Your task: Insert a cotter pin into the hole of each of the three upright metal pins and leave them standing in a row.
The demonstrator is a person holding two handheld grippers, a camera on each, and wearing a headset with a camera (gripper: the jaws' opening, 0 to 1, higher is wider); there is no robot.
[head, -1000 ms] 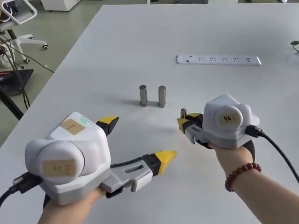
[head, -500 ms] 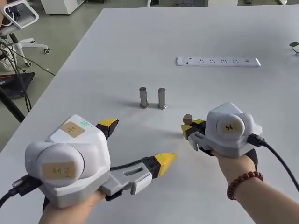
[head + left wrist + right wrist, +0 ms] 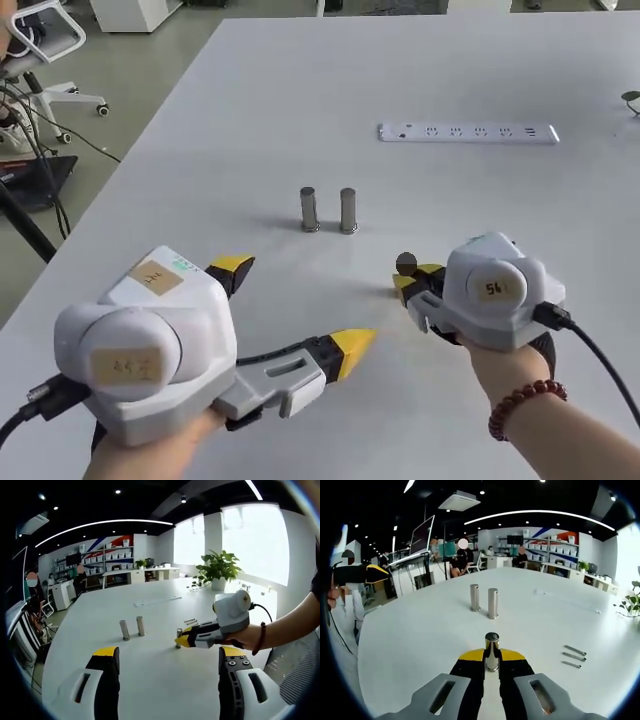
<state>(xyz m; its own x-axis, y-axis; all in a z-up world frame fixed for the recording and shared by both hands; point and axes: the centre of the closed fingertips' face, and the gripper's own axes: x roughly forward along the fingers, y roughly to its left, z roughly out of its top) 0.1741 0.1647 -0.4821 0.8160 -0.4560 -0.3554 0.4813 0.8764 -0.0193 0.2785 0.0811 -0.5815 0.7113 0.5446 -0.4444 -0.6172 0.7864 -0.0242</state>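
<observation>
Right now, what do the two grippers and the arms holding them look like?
Both have rounded white housings, grey bodies and black jaws with yellow tips. The left gripper carries two tan stickers with handwriting; the right gripper has one numbered sticker. A black cable leaves each rear. The right wrist wears a dark red bead bracelet.

White power strip (image 3: 468,131) on table (image 3: 250,90)
</observation>
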